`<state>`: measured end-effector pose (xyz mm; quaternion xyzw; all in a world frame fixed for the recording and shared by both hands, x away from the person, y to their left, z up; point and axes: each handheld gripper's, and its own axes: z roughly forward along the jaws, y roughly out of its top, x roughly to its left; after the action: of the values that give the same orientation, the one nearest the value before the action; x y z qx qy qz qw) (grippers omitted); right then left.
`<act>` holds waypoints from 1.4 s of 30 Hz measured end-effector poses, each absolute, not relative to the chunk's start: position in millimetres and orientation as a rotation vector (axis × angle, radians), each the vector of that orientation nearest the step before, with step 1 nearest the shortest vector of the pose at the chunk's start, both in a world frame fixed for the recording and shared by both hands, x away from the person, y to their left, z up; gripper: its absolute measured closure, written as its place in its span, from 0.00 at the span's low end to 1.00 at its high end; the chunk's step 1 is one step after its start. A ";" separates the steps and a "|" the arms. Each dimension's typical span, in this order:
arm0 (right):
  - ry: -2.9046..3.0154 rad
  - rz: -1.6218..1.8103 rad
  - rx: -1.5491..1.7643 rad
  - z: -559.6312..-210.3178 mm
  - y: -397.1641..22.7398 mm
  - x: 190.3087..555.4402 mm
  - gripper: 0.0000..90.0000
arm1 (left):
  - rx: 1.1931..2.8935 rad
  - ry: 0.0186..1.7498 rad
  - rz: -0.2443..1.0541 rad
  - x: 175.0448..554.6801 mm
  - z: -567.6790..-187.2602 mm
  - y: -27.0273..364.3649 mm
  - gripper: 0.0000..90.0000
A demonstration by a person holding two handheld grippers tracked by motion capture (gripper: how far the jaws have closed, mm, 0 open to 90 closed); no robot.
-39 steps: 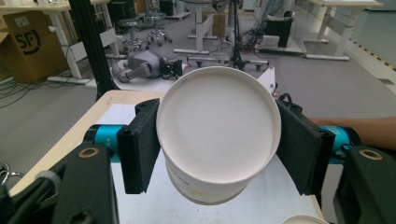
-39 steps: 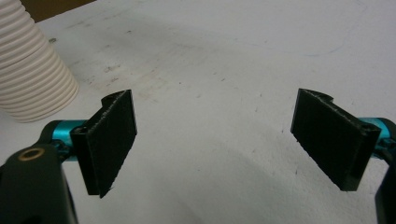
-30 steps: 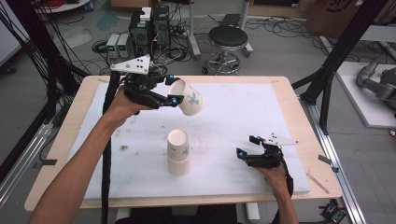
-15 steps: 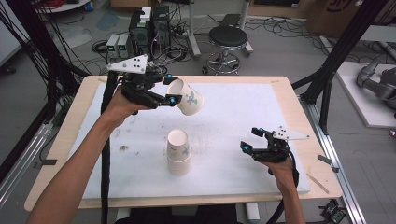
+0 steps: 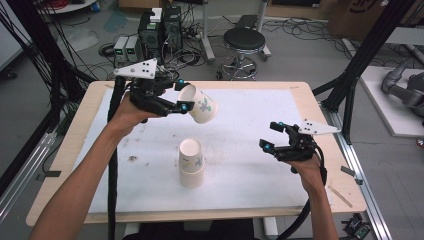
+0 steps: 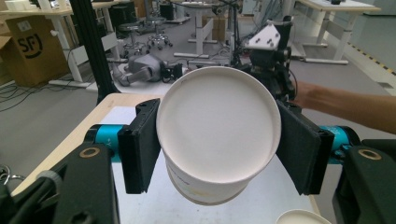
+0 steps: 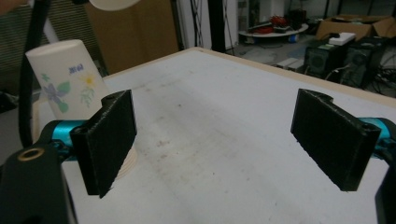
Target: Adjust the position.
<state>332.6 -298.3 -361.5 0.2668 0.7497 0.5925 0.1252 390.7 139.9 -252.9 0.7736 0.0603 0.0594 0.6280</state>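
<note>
Above the far left part of the worktop [image 5: 260, 107], the left gripper [image 5: 182, 97] holds a paper cup [image 5: 200, 105] clear of the surface. Its jaws are clamped on the cup near the rim, one pad on each side, as the left gripper view confirms. The cup is tipped over, with its base pointing toward the right side of the worktop and its mouth facing back along the gripper. A flower print shows on the cup wall.

Near the middle of the worktop, toward the person's edge, stands a stack of paper cups [image 5: 191, 162], upright, mouth up, bearing the same flower print. The held cup is above and beyond this stack, not touching it.

On the right side, the right gripper [image 5: 272, 136] is raised above the worktop, well apart from the stack. Its jaws stand wide with nothing between them; the right gripper view shows bare white worktop cover between the two pads, with the stack off to the left behind one pad.
</note>
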 end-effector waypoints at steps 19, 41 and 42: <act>2.327 1.836 0.477 -306.0 -266.6 383.0 0.16 | 1.752 0.157 0.129 396.3 -256.8 143.3 0.40; 2.444 1.869 0.251 -286.7 -229.9 415.9 0.16 | 1.731 0.151 0.114 403.1 -263.1 134.1 0.40; 2.441 1.881 0.240 -285.6 -227.4 416.9 0.16 | 1.722 0.150 0.108 403.4 -264.0 133.9 0.40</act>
<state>416.9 -227.4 -285.6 0.0777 0.7894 0.6084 0.0252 403.4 133.9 -264.0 0.7574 0.0661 0.0476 0.6478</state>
